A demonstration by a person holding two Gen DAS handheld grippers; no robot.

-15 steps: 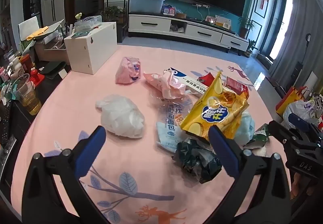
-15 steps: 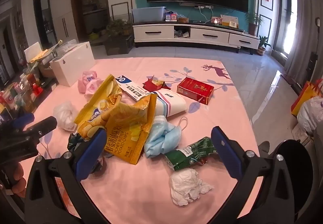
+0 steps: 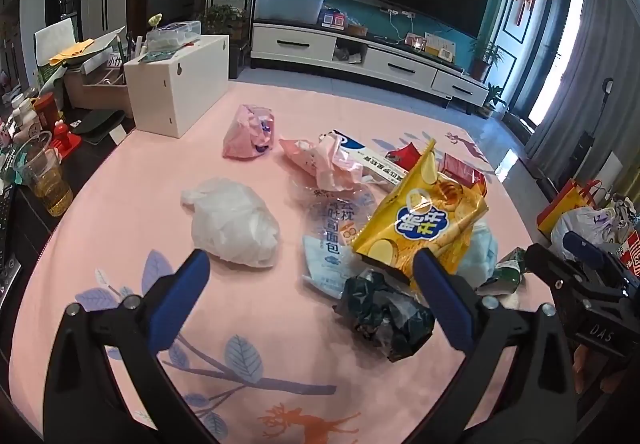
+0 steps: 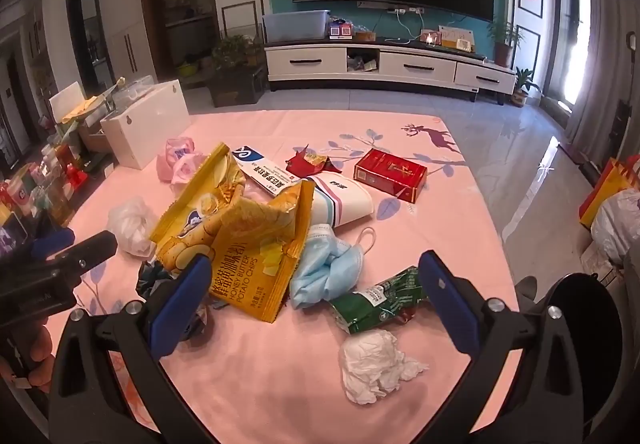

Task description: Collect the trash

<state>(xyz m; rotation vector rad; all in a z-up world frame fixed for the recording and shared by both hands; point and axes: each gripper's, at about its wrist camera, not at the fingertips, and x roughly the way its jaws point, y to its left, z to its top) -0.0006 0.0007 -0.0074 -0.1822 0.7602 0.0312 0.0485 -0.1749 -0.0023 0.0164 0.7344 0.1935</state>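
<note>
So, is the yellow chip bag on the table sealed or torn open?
Torn open. In the right wrist view the yellow chip bag gapes along its top edge, crumpled and slumped flat over the other trash on the pink table.

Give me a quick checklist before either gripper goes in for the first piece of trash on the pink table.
1. Left gripper open, nothing between its fingers: ok.
2. Right gripper open and empty: ok.
3. Crumpled white tissue lies apart from the pile, near the right gripper: ok.
4. Green wrapper free of the blue face mask: cannot tell.
5. Trash bin in view: cannot tell.
</note>
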